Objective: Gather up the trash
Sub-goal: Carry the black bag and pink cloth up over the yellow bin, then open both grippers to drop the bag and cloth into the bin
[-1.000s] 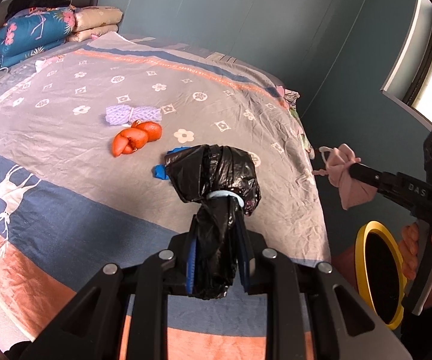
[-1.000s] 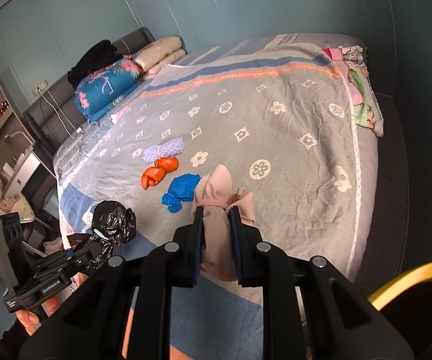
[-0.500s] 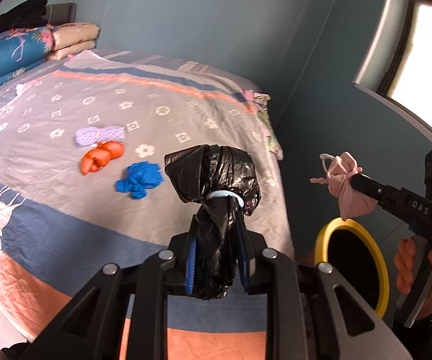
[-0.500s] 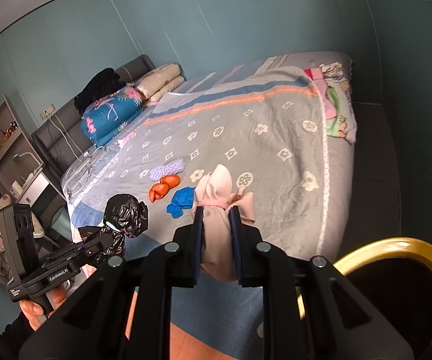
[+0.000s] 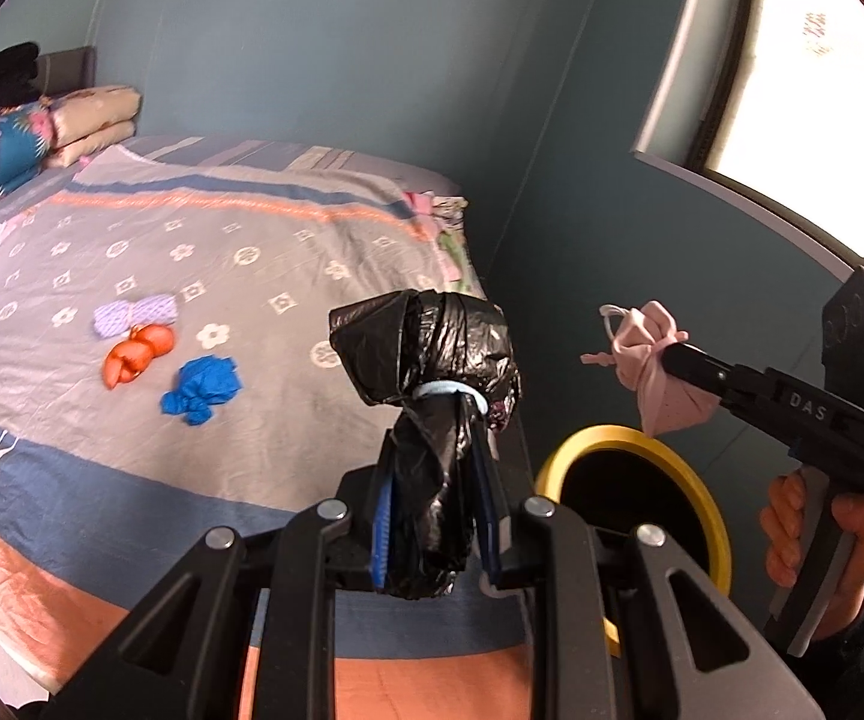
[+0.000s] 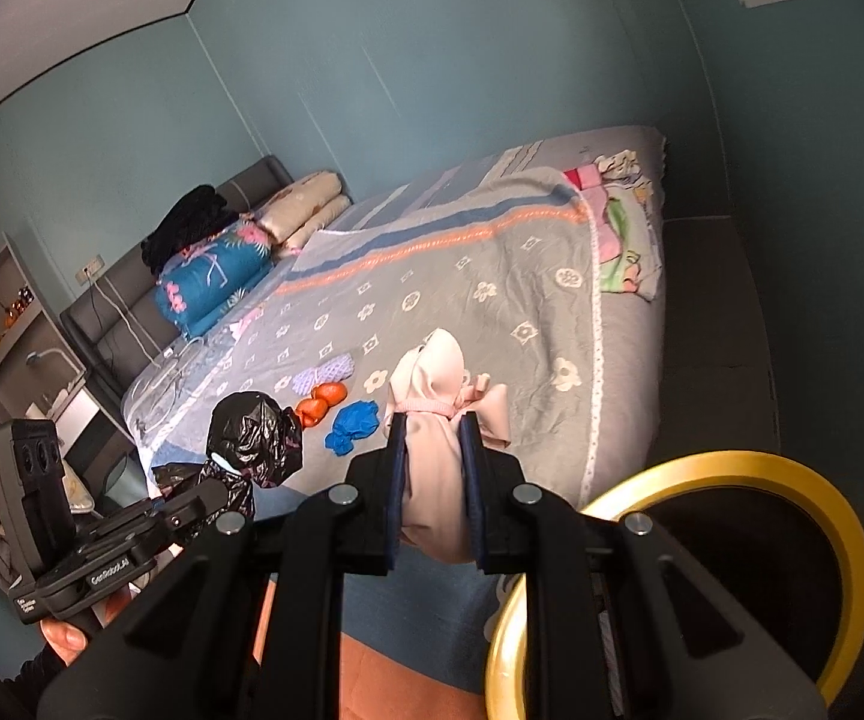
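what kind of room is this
Most likely a bedroom: a wide bed with a patterned cover, folded quilts stacked against a padded headboard, and a shelf unit beside it.

5 tied bags [image 5: 426, 348], 1 yellow-rimmed bin [image 5: 714, 516], 2 claws [image 5: 435, 474].

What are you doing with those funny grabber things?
Someone is picking up trash from a bed. The left tool is shut on a black bag, and the right tool is shut on a pink bag. Both are held near a bin with a yellow rim beside the bed. Blue, orange and purple bundles lie on the bed.
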`<state>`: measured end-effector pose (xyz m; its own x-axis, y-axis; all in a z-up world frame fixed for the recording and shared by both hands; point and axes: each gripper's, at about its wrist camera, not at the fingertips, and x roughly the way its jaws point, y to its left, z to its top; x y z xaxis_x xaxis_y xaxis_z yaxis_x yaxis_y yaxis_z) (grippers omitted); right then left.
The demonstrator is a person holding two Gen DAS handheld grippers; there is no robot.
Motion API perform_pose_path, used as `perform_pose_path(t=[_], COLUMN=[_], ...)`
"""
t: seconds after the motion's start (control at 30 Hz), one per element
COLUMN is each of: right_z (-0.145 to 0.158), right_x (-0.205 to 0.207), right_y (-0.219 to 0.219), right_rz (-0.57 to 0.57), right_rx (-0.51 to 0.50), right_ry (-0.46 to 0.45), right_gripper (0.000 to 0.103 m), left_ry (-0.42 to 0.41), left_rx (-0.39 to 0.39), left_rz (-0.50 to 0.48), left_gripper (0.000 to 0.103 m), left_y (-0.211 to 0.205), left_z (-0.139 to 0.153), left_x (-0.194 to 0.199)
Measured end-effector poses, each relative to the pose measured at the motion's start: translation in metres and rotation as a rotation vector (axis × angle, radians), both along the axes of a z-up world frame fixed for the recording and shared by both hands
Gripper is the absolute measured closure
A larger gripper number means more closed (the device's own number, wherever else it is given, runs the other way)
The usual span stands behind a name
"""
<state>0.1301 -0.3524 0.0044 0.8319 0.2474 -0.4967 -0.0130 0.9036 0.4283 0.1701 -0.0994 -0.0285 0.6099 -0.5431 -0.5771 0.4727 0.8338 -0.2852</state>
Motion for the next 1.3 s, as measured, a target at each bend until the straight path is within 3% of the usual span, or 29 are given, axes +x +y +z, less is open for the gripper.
perform_pose_path(t=[0.37, 0.53, 1.3], right_z=[0.014, 0.016, -0.037], right_x=[-0.047, -0.063, -0.067], right_y=[-0.032, -0.043, -0.097], right_rz=[-0.124, -0.167, -0.267], right_rx=[-0.042, -0.055, 0.017], right_ry=[-0.039, -0.041, 0.031], right_gripper=[0.086, 0.086, 0.085], left_ry=[0.001, -0.004, 0.041], left_rx=[0.002, 0.043, 0.152], left_rz=[-0.102, -0.162, -0.343], left_gripper=[0.082, 0.082, 0.082], left_y=[-0.043, -0.068, -0.152], left_z=[0.002, -0.006, -0.040], left_x=[-0.025, -0.039, -0.053])
